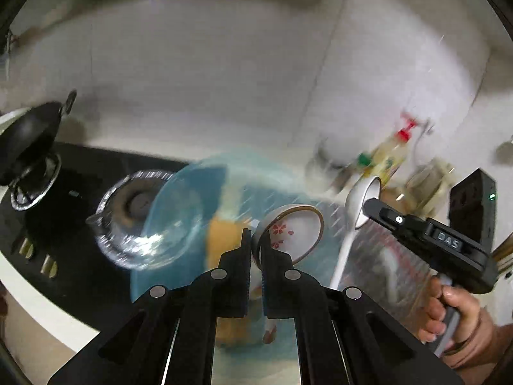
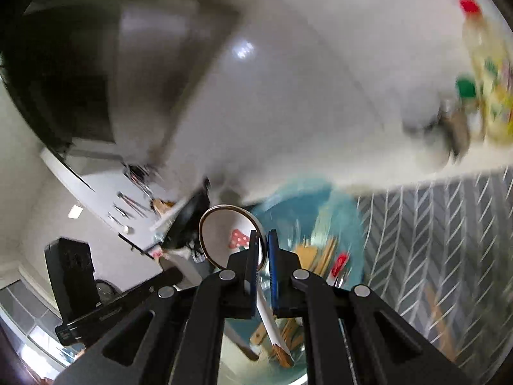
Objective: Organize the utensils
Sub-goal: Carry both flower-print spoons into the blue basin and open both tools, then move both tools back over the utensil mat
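My left gripper (image 1: 255, 240) is shut on the rim of a white ceramic bowl (image 1: 296, 240) with red flower marks, held tilted above a blue plastic basin (image 1: 179, 199). My right gripper (image 1: 365, 207) is shut on a white ceramic spoon (image 1: 348, 240), bowl end up and handle hanging down, to the right of the ceramic bowl. In the right wrist view that gripper (image 2: 263, 240) holds the spoon's handle (image 2: 267, 317), with the ceramic bowl (image 2: 224, 237) just beyond its fingertips. The basin (image 2: 307, 205) holds wooden utensils (image 2: 315, 253). The frames are motion-blurred.
A clear glass bowl (image 1: 141, 221) lies by the basin. A black gas stove (image 1: 64, 199) with a black wok (image 1: 29, 138) is at the left. Bottles (image 1: 389, 154) stand by the white wall at the back right. A patterned grey mat (image 2: 442, 240) covers the counter.
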The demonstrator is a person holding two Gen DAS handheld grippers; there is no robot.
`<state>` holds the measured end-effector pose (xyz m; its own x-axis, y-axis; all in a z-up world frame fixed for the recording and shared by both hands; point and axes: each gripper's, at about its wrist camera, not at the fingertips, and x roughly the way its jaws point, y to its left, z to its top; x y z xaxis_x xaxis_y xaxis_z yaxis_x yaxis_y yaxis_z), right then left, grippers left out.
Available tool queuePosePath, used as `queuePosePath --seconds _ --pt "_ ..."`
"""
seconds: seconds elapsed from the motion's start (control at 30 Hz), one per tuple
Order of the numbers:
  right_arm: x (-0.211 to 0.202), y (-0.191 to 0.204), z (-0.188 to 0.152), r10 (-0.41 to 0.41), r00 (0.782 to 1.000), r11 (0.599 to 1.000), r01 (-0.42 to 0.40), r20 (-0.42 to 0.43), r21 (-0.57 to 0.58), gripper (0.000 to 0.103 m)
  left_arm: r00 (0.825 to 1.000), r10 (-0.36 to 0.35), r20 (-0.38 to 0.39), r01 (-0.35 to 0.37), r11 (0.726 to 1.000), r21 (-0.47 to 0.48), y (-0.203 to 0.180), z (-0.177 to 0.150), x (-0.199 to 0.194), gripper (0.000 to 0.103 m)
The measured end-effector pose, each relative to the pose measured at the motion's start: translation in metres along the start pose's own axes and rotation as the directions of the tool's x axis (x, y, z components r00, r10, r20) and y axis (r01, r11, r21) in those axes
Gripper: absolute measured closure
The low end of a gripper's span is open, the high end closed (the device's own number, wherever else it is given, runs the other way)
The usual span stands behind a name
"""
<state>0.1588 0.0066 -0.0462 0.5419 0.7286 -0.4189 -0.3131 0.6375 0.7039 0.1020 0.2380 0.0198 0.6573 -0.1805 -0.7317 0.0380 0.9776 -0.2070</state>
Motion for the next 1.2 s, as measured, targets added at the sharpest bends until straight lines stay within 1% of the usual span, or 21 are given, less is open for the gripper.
queuePosePath --seconds 0.1,0.23,0.27,0.33,0.43,0.5,0.53,0.57,0.63,0.7,0.8,0.83,0.9,0.97,1.0,1.03,1.07,1.1,1.13,1.17,1.2 --pt "0.035 -0.001 -0.025 -0.075 0.995 0.997 0.077 -0.069 0.028 0.097 0.996 -0.01 -0.084 0.011 1.0 0.007 0.03 -0.003 0.034 0.097" --pt "0.068 -0.005 -0.039 -0.211 0.97 0.976 0.215 -0.118 0.02 0.097 0.989 -0.014 -0.15 0.018 1.0 0.021 0.049 -0.002 0.076 0.097" --pt "0.078 -0.006 -0.039 -0.259 0.957 0.964 0.264 -0.129 0.016 0.097 0.986 -0.017 -0.163 0.022 0.999 0.023 0.052 0.001 0.088 0.097" --pt "0.092 -0.008 -0.038 -0.314 0.937 0.948 0.319 -0.152 0.008 0.097 0.979 -0.035 -0.199 0.038 0.999 0.015 0.058 0.006 0.109 0.097" --pt "0.119 -0.005 -0.031 -0.408 0.891 0.912 0.409 -0.199 -0.038 0.097 0.966 -0.037 -0.256 0.042 0.999 0.015 0.061 0.009 0.136 0.097" --pt "0.133 -0.005 -0.029 -0.446 0.863 0.893 0.448 -0.238 -0.05 0.096 0.96 -0.026 -0.278 0.04 0.998 0.044 0.055 0.011 0.146 0.096" --pt "0.137 -0.006 -0.026 -0.464 0.852 0.884 0.464 -0.241 -0.059 0.096 0.953 -0.024 -0.301 0.04 0.998 0.047 0.053 0.012 0.151 0.096" --pt "0.144 -0.005 -0.027 -0.493 0.832 0.869 0.488 -0.254 -0.087 0.096 0.95 -0.021 -0.312 0.036 0.999 0.041 0.053 0.013 0.155 0.095" --pt "0.153 -0.005 -0.028 -0.509 0.811 0.858 0.503 -0.287 -0.1 0.093 0.947 -0.009 -0.32 0.025 0.999 0.047 0.049 0.014 0.157 0.093" --pt "0.157 -0.004 -0.028 -0.523 0.798 0.85 0.516 -0.298 -0.11 0.092 0.948 0.006 -0.317 0.012 0.998 0.055 0.047 0.014 0.157 0.091" --pt "0.155 -0.008 -0.021 -0.523 0.803 0.848 0.522 -0.286 -0.088 0.092 0.952 0.007 -0.307 0.005 0.999 0.039 0.049 0.015 0.152 0.091" --pt "0.151 -0.009 -0.017 -0.507 0.815 0.858 0.508 -0.282 -0.076 0.092 0.953 0.011 -0.303 -0.003 1.0 0.029 0.05 0.015 0.15 0.091" --pt "0.137 -0.006 -0.008 -0.486 0.832 0.871 0.487 -0.267 -0.067 0.092 0.956 0.014 -0.293 -0.01 1.0 0.014 0.049 0.017 0.143 0.085" --pt "0.114 0.003 0.006 -0.45 0.864 0.893 0.444 -0.225 -0.077 0.092 0.967 0.009 -0.256 -0.008 1.0 0.005 0.043 0.023 0.126 0.082" --pt "0.099 0.008 0.015 -0.432 0.881 0.902 0.422 -0.196 -0.089 0.092 0.971 0.007 -0.239 -0.005 1.0 0.007 0.039 0.025 0.117 0.076" --pt "0.088 0.012 0.02 -0.424 0.888 0.905 0.413 -0.176 -0.1 0.092 0.979 0.0 -0.204 0.003 1.0 0.012 0.03 0.029 0.101 0.071" --pt "0.062 0.017 0.031 -0.399 0.908 0.915 0.384 -0.127 -0.123 0.092 0.986 -0.005 -0.167 0.009 1.0 0.022 0.021 0.032 0.086 0.058" --pt "0.043 0.021 0.038 -0.38 0.92 0.92 0.366 -0.093 -0.141 0.092 0.992 -0.012 -0.128 0.017 0.999 0.033 0.01 0.035 0.071 0.048" --pt "0.026 0.023 0.045 -0.372 0.926 0.92 0.359 -0.061 -0.159 0.092 0.996 -0.035 -0.079 0.04 0.998 0.05 -0.007 0.038 0.052 0.046" --pt "-0.003 0.024 0.056 -0.359 0.933 0.918 0.351 -0.009 -0.186 0.086 0.997 -0.064 -0.051 0.067 0.996 0.066 -0.022 0.039 0.039 0.045" --pt "-0.027 0.022 0.064 -0.346 0.937 0.915 0.346 0.035 -0.207 0.073 0.994 -0.107 -0.021 0.108 0.99 0.092 -0.044 0.039 0.023 0.042"
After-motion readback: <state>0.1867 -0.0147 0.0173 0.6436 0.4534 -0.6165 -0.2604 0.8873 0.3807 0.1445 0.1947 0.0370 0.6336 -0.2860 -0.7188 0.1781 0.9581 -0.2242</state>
